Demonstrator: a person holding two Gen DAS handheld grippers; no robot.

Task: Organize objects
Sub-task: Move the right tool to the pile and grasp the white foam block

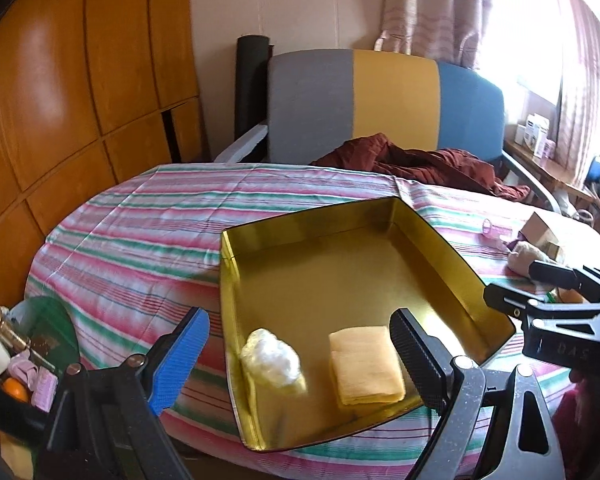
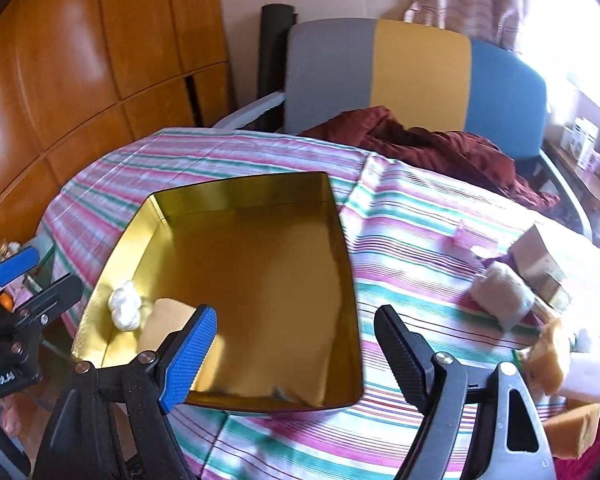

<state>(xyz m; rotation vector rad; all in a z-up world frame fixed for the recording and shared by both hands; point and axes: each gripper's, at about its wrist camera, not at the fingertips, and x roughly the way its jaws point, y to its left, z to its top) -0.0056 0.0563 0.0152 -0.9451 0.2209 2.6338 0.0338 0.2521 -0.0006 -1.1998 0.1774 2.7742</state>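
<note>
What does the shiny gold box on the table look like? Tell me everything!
The gold box is a shallow, open, lidless tin with a mirror-like golden inside, low upright walls and rounded corners. It looks like metal. It lies flat on the striped tablecloth, near the table's front edge. Inside, towards one side, sit a crumpled white wad and a folded pale yellow cloth, close together; the rest of its floor is bare. Neither hand-held gripper touches it.
</note>
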